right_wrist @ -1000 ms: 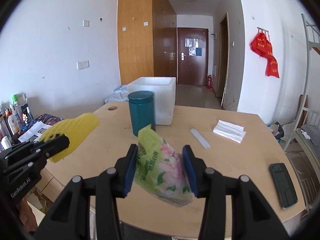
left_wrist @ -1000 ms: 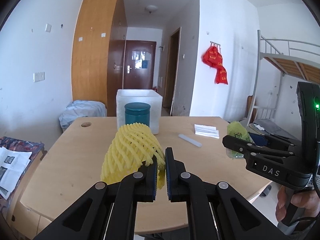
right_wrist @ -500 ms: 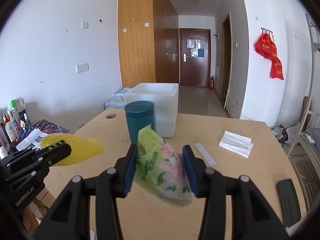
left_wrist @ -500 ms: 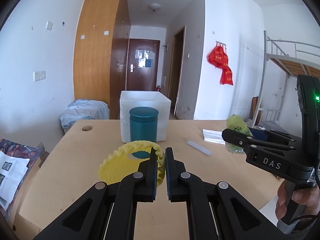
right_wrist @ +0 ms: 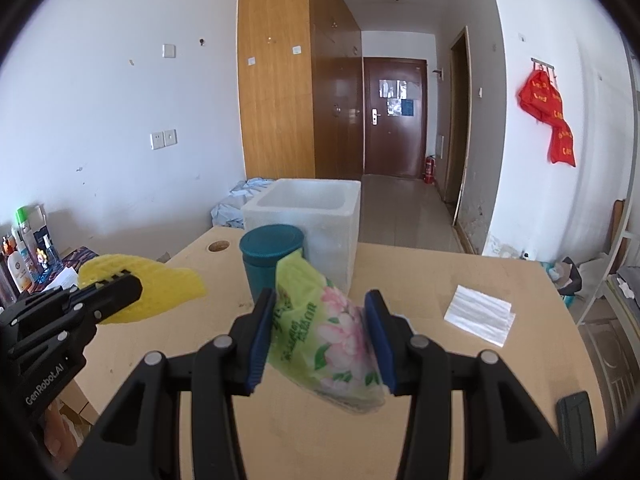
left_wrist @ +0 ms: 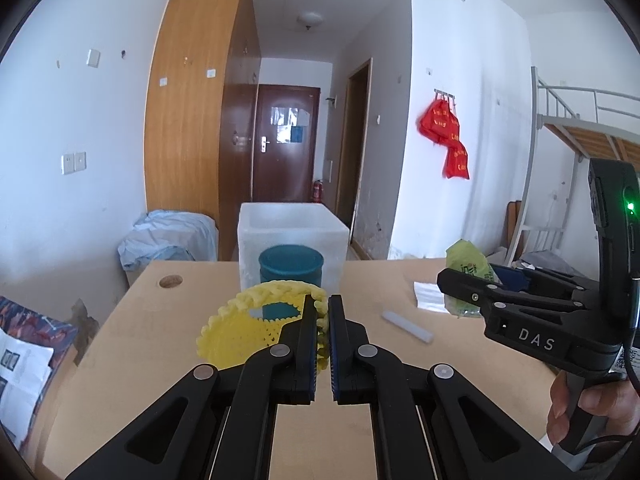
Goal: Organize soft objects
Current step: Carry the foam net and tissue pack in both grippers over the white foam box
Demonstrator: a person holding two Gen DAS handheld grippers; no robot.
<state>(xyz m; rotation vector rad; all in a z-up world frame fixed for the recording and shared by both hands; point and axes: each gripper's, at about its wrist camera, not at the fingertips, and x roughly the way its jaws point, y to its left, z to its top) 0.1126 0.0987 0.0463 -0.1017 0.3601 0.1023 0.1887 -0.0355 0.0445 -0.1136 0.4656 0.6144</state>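
Observation:
My left gripper [left_wrist: 323, 308] is shut on the rim of a yellow foam net sleeve [left_wrist: 240, 332] and holds it above the wooden table [left_wrist: 160, 340]. The sleeve also shows in the right wrist view [right_wrist: 160, 284], lying flat in the air at the left. My right gripper [right_wrist: 322, 308] is shut on a green flowered tissue pack [right_wrist: 328, 340], held above the table; the pack also shows in the left wrist view [left_wrist: 468, 268]. A white foam box [right_wrist: 316, 216], open on top, stands at the table's far side behind a teal canister [right_wrist: 272, 264].
A stack of white napkins [right_wrist: 480, 314] and a small white strip [left_wrist: 406, 332] lie on the right half of the table. A dark phone [right_wrist: 576, 420] lies near the front right edge. Bottles [right_wrist: 20, 256] stand off the table at the left.
Both grippers have risen and moved toward the foam box. The yellow sleeve has tipped from hanging upright to lying nearly flat. The tissue pack stays in the right gripper.

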